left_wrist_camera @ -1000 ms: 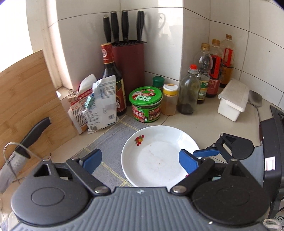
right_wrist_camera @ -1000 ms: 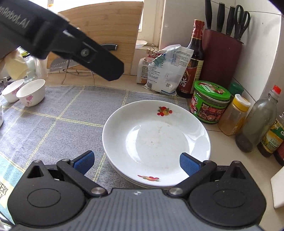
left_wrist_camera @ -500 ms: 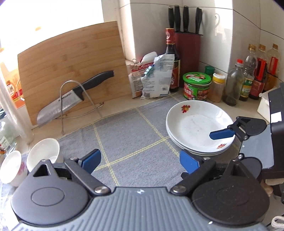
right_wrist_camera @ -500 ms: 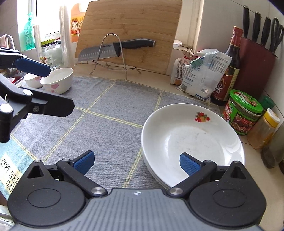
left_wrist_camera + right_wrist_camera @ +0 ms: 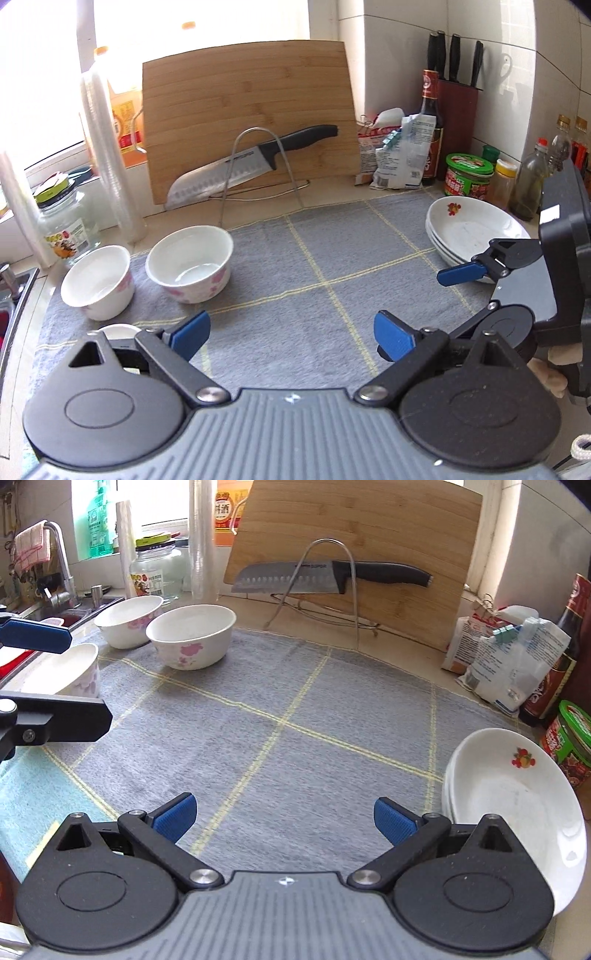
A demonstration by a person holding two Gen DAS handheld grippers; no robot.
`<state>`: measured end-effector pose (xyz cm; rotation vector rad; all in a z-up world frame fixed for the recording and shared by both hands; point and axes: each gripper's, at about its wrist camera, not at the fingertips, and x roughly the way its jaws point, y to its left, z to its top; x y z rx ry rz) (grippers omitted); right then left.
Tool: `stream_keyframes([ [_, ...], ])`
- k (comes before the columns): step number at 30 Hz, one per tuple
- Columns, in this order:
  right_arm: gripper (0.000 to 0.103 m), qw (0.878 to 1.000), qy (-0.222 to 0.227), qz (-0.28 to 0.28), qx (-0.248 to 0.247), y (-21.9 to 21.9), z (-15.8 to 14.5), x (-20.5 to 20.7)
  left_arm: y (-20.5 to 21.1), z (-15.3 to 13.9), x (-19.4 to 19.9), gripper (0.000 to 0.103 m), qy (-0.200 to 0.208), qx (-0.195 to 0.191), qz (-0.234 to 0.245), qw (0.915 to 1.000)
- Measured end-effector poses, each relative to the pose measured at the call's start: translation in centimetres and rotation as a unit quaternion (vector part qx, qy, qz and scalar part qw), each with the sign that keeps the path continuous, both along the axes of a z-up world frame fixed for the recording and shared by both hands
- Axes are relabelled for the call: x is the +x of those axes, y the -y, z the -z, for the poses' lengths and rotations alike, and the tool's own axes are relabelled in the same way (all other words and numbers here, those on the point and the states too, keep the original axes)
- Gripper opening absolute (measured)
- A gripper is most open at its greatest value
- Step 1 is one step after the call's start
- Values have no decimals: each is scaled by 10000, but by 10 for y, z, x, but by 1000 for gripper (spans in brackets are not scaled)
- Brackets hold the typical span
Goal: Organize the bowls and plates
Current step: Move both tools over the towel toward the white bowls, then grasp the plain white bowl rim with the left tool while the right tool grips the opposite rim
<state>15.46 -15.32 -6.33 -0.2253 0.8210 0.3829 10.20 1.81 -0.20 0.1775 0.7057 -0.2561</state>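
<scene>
A stack of white plates (image 5: 476, 229) with a fruit print sits on the right of the grey checked mat (image 5: 314, 258); the right wrist view shows the plates (image 5: 517, 805) at its right edge. Three white bowls with pink flowers stand at the left: one bowl (image 5: 190, 264), a second (image 5: 98, 282), and a third (image 5: 118, 328) mostly hidden behind my finger. They also show as the nearest bowl (image 5: 192, 635), the far bowl (image 5: 129, 620) and the left bowl (image 5: 70, 675). My left gripper (image 5: 291, 334) is open over bare mat. My right gripper (image 5: 284, 818) is open too, left of the plates.
A bamboo cutting board (image 5: 247, 118) leans on the wall behind a knife (image 5: 251, 162) on a wire stand. Packets (image 5: 399, 151), a sauce bottle, a knife block (image 5: 458, 107), jars and oil bottles (image 5: 528, 184) crowd the right corner. A glass jar (image 5: 62, 225) and the sink (image 5: 70, 609) lie left.
Both views have swung left, away from the plates and the corner bottles, to the middle of the mat. The bowls have come into view. Both grippers stayed open and empty.
</scene>
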Motion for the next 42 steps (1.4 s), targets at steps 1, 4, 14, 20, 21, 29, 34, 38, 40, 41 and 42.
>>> stream_keyframes([
  [1,103,10000,-1,-34,-8,-8,-1,1,-11,0,-2,95,-11,-5,-79,10000],
  [4,103,9998,41,-182,-40,-35,-4,1,-43,2,-7,95,-40,2,-273,9996],
  [14,103,9989,233,-394,-77,-104,-20,9,-134,23,-19,95,-271,177,-747,9967],
  [20,103,9976,268,-599,219,-138,-29,17,-161,43,-13,95,-387,238,-784,9959],
  [21,103,9971,266,-656,289,-144,-30,18,-163,45,-12,95,-393,233,-755,9961],
  [29,103,9929,73,-1021,608,-185,-27,28,-168,63,4,95,-466,214,-241,9984],
  [34,103,9906,-161,-1192,653,-203,-18,36,-166,66,10,95,-420,187,-57,9989],
  [38,103,9894,-262,-1277,644,-212,-13,42,-165,67,13,94,-374,138,16,9992],
  [40,103,9885,-303,-1331,656,-215,-11,45,-165,67,13,92,-339,107,60,9994],
  [41,102,9882,-323,-1340,663,-216,-10,46,-165,67,14,92,-322,96,100,9994],
  [42,100,9879,-356,-1354,670,-217,-9,48,-164,67,14,91,-300,99,123,9994],
])
